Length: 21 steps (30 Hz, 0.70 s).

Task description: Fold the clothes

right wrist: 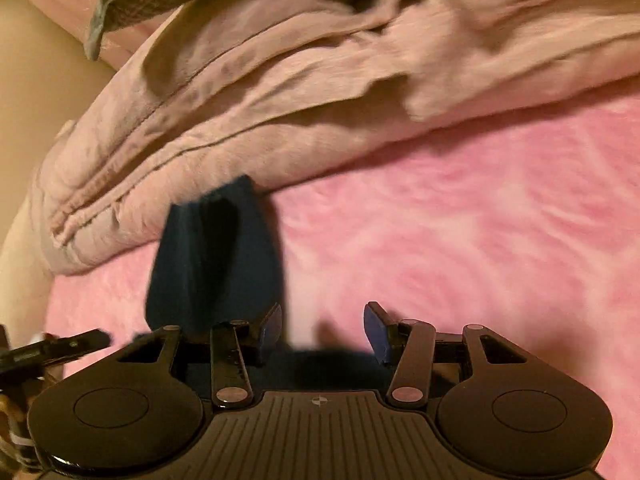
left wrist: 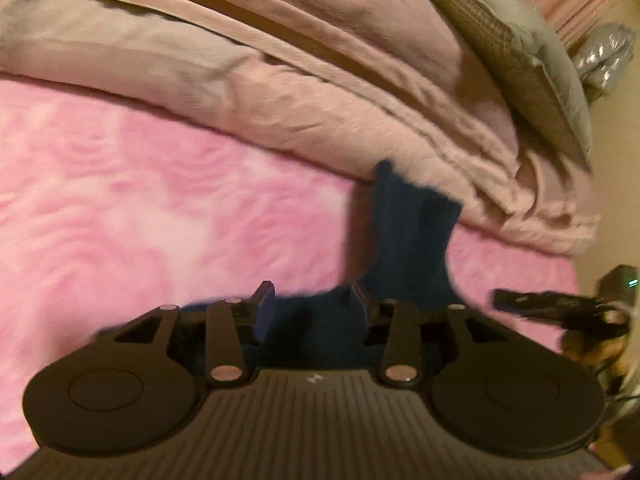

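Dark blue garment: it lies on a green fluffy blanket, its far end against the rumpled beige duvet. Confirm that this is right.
Not quite: the fluffy blanket is pink, not green, as the right wrist view shows plainly. The rest stands: the dark blue garment lies on it, and its far end reaches the rumpled beige duvet.

Left gripper (left wrist: 312, 304) and right gripper (right wrist: 324, 330): black ribbed housings, two round discs apiece, silver pivot pins, linkage arms behind blue-padded jaws.
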Tool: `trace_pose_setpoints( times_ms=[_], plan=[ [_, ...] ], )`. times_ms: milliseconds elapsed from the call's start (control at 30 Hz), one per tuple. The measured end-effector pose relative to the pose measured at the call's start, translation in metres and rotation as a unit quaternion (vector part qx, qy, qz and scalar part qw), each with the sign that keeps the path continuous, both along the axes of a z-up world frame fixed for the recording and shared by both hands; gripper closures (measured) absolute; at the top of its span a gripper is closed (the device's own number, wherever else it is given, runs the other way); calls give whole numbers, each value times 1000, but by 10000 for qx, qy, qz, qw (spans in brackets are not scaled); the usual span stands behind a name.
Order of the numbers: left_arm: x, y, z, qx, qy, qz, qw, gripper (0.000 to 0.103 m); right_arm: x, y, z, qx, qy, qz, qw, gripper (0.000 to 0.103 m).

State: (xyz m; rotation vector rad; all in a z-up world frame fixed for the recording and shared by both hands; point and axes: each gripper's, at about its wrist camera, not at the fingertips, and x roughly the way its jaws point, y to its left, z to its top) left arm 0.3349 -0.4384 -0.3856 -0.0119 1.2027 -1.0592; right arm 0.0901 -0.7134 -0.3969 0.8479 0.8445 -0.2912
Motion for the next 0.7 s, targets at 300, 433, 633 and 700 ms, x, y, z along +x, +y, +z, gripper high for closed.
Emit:
trace_pose_setpoints(
  times_ms=[300,433,633,700],
  plan=[
    [20,-80,-31,-235,716,-53,9971,57,70,-14,-26,121,-367,200,9991,53],
    [19,-99,-45,-251,780,-131,9965,63,87,-10,-34,100,-486,248,9985,54],
    [14,-88,-34,-872,722,-319,9931,99,66,1,-14,-187,-987,190,9948,97],
    [12,-74,-25,-1087,602,-306,9918,99,46,4,0,-287,-1235,117,9919,97]
  ],
)
